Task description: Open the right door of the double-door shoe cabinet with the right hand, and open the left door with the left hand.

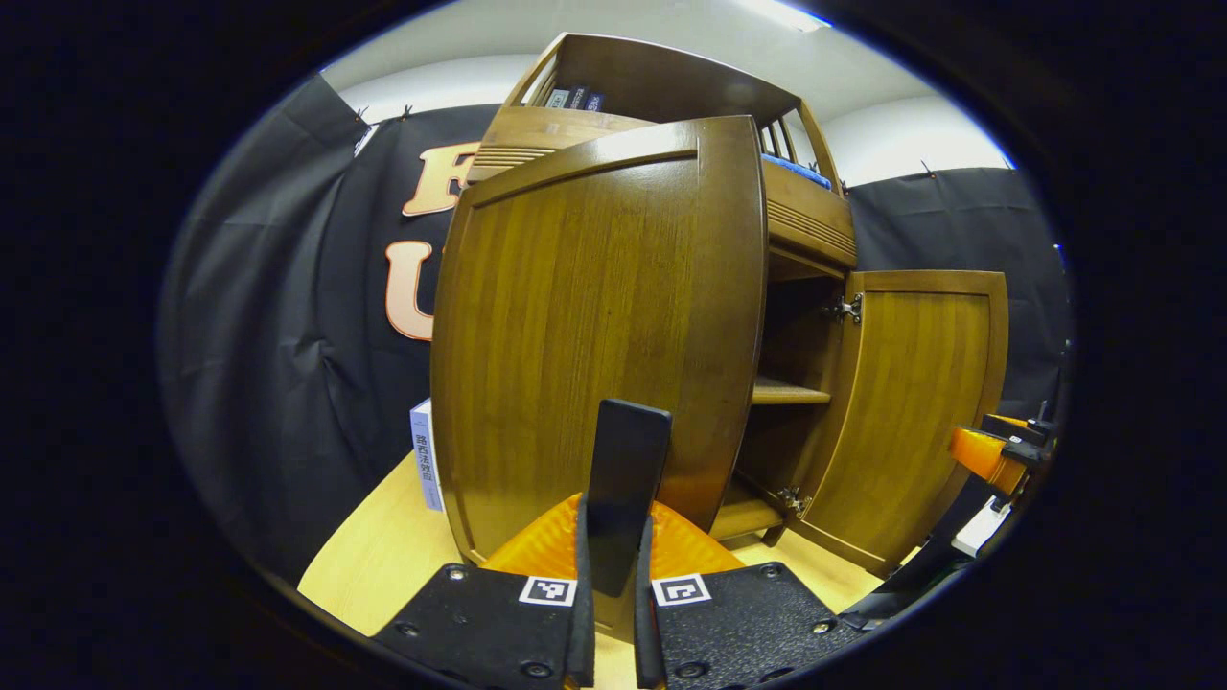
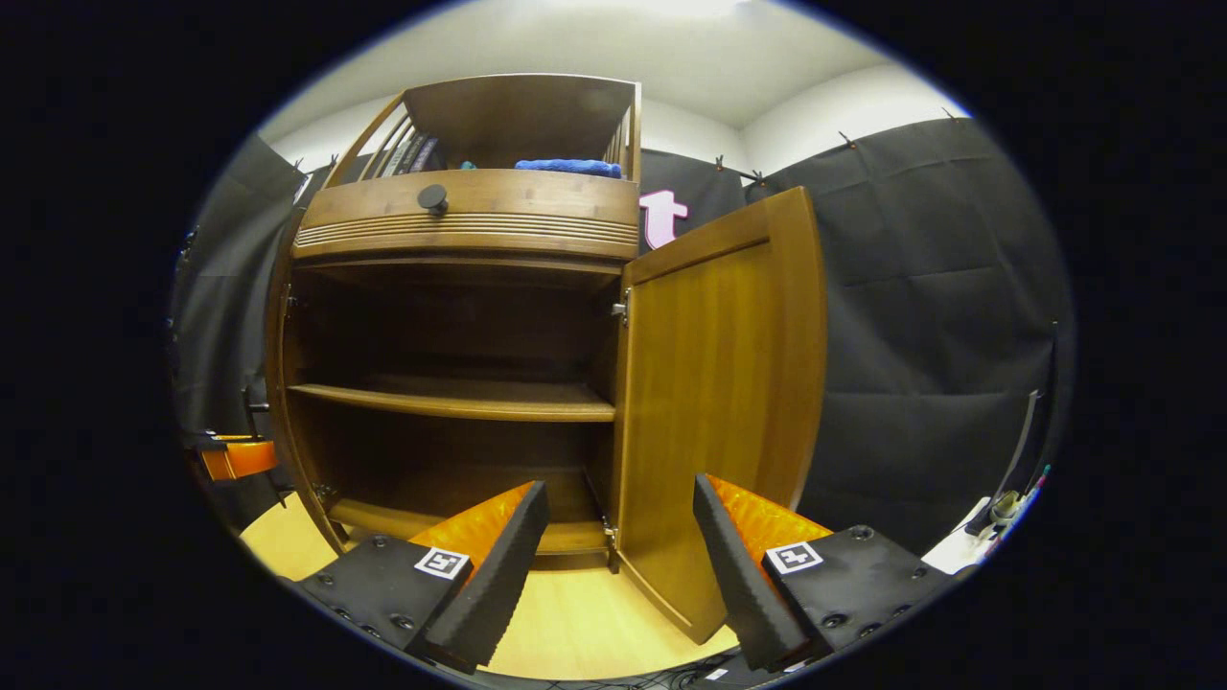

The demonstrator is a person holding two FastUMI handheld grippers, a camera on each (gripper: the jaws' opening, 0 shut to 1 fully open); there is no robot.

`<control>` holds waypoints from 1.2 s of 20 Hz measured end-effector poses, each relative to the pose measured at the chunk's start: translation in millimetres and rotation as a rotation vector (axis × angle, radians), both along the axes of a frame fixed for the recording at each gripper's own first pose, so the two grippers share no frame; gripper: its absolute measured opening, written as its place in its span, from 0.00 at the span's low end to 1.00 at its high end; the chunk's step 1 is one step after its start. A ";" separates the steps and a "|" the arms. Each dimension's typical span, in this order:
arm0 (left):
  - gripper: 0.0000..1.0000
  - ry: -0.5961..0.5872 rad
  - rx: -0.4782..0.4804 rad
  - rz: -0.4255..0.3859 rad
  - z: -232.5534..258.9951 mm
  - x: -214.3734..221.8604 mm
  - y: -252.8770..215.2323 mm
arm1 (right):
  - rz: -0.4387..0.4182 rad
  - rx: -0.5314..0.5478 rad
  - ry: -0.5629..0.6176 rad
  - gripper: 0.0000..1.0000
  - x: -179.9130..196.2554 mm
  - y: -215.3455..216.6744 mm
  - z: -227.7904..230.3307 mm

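The cabinet stands on a light wooden surface, and both doors are swung out, so the task seems almost finished. In the right gripper view the right door is wide open, and it stands just behind the gap between the fingers of the right gripper. These fingers are spread apart and grasp nothing; I think they have released the door because it is open enough.

In the left gripper view the left door is directly ahead of the left gripper. Its fingers are pressed together with nothing visible between them, and they rise just in front of the door's lower edge. I cannot tell if they touch the door.
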State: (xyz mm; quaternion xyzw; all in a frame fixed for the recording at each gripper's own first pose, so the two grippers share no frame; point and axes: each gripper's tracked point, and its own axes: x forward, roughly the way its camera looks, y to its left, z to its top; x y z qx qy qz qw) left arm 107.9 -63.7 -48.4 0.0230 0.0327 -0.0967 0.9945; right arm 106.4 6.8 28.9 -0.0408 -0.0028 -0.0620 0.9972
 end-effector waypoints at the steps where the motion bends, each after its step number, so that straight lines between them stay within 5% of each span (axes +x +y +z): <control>1: 0.16 -0.008 0.002 0.010 0.6 0.9 1.3 | 0.010 0.000 0.001 0.97 1.5 4.2 -1.5; 10: 0.05 0.000 0.039 0.078 5.1 0.3 11.8 | 0.090 0.005 0.010 0.94 13.5 38.4 -8.1; 24: 0.01 0.002 0.054 0.192 12.9 -31.1 91.2 | 0.198 0.005 0.029 0.98 19.0 89.0 -14.9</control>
